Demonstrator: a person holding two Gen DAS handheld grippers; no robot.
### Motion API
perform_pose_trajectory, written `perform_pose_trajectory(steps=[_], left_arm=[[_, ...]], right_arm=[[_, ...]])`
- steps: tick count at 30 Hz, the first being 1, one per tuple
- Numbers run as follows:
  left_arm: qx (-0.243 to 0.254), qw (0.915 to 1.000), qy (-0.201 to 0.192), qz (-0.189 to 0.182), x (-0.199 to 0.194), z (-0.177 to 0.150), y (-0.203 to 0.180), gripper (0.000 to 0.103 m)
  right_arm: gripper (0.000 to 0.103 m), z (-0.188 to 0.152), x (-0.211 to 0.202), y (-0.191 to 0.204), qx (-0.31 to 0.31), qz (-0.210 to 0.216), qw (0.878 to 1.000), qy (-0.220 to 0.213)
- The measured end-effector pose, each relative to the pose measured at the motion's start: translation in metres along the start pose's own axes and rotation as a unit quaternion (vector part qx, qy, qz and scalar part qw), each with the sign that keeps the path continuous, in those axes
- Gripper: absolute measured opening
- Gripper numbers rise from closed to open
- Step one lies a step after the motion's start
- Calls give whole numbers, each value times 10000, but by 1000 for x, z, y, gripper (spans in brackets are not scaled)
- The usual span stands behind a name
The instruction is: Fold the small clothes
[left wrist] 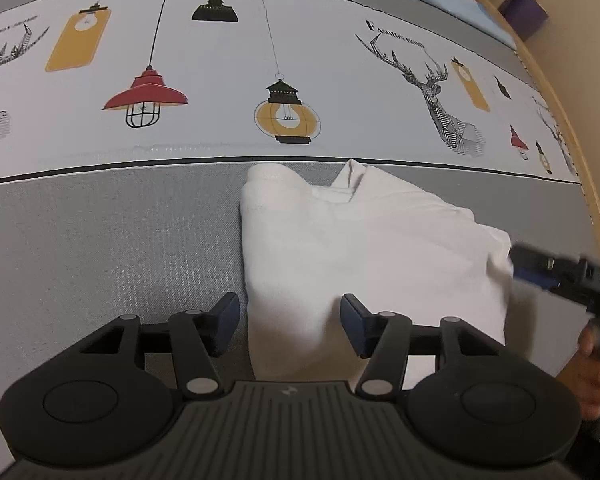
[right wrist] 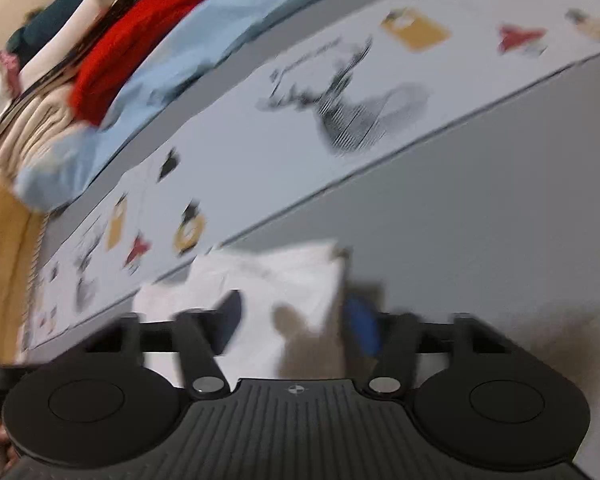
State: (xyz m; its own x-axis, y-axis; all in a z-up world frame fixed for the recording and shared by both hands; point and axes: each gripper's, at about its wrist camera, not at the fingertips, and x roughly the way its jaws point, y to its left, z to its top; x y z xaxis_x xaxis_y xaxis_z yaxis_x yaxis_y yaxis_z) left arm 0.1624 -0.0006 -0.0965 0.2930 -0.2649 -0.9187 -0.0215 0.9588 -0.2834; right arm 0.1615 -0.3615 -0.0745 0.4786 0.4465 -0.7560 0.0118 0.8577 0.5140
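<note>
While both jaws stand apart, findings follow.
Garment: white folded garment (left wrist: pixel 360 248) lies on the grey band of the printed bedcover (left wrist: pixel 112 248), lower centre of the left wrist frame.
Left gripper (left wrist: pixel 290 330): jaws well open, holding nothing; garment's near left edge sits between the pads, no pressing seen.
Right gripper (right wrist: pixel 296 326): jaws wide, nothing gripped; garment's corner (right wrist: pixel 268 280) lies between them, view blurred.
Right-hand tool: at garment's right edge (left wrist: pixel 556 268).
Writing: "Fashion" (left wrist: pixel 382 30) legible above the deer print (left wrist: pixel 432 92), upper right; the rest unreadable.
Clothes pile (right wrist: pixel 100 44): upper left, right wrist frame.
</note>
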Motion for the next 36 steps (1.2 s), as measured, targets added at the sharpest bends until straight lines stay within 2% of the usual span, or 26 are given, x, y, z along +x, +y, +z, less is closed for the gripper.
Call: perform_pose_trajectory(steps=[3,8,13,15,16,17,18,20,21,23,25,29,33,34,36], left_arm=[[-118,9999,102,44,10,1,4,65],[-207,9997,153,34,21,3,8,71],[-308,9993,215,-85,33,6,14,72],[-297,9992,200,-162,37,8,15,72],[-311,9991,220,-204,40,10,16,72],[-345,9987,263,-262,42,11,18,72],[-371,9984,288,-320,44,13,19,71],[-322,9979,305,-473,46,16,19,58],[-270,9979,307,-502,46,18,19,55],[-172,9982,288,-497,45,22,19,36],[-31,9986,216,-492,39,28,19,28],[274,9979,-421,-410,9,45,15,24],[312,9884,-1444,-351,-31,62,18,25],[211,9832,-1797,-237,-41,65,21,27],[-56,9759,-2183,-36,-54,71,31,37]], right_arm=[[68,-6,16,4,-150,-35,9990,412],[68,-5,37,-1,-12,-267,9968,755],[73,-5,52,-9,114,-166,9958,890],[71,-3,54,-8,86,-130,9962,860],[62,-3,54,-7,53,-136,9964,834],[36,-1,55,-6,16,-110,9967,800],[33,0,55,-6,58,-38,9969,789],[24,3,55,-6,166,-38,9973,716],[23,5,55,-5,188,-18,9975,681],[20,9,54,-2,214,-1,9981,578],[19,12,52,1,244,18,9986,472],[17,26,44,10,247,348,9991,85],[18,43,33,45,-480,507,9956,-627],[21,47,31,53,-702,372,9931,-860],[40,52,28,60,-762,-26,9878,-1358]])
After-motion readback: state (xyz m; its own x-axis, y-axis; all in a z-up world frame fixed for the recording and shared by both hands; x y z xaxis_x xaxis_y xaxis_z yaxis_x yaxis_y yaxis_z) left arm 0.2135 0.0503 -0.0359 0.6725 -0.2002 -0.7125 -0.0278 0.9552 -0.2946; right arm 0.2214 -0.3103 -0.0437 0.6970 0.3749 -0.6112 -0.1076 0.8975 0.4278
